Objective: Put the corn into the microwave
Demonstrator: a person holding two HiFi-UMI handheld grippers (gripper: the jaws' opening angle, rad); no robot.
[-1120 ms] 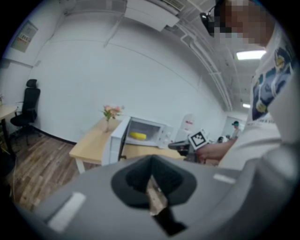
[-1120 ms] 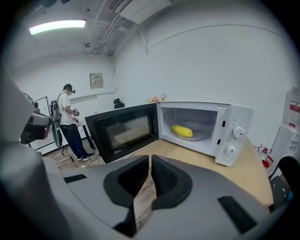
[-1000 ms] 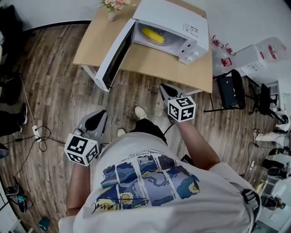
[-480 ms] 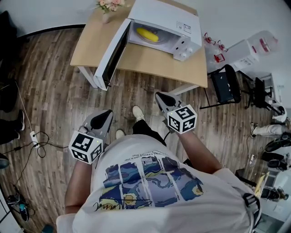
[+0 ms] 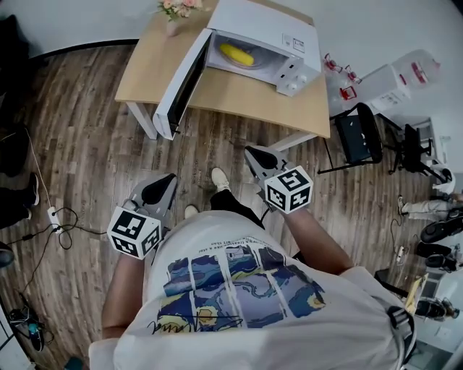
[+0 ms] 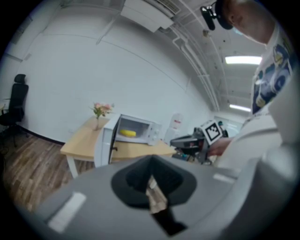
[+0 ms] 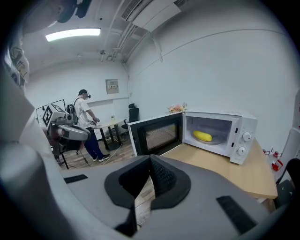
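Note:
The yellow corn (image 5: 236,53) lies on the plate inside the white microwave (image 5: 278,32), whose door (image 5: 181,79) hangs wide open to the left. The microwave stands on a light wooden table (image 5: 239,97). Both grippers hover over the floor, well short of the table. My left gripper (image 5: 160,189) is shut and empty, and so is my right gripper (image 5: 255,154). In the right gripper view the corn (image 7: 202,136) shows inside the microwave (image 7: 241,136) past the shut jaws of that gripper (image 7: 151,161). The left gripper view shows the corn (image 6: 127,133) far off beyond the left gripper (image 6: 151,176).
A vase of pink flowers (image 5: 173,14) stands at the table's back left corner. A black chair (image 5: 362,137) sits right of the table. Cables (image 5: 61,217) trail on the wooden floor at left. Another person (image 7: 89,124) stands at a far table.
My right gripper has drawn back a little from the table toward the body. The left gripper has hardly moved. The corn and the open door are as before.

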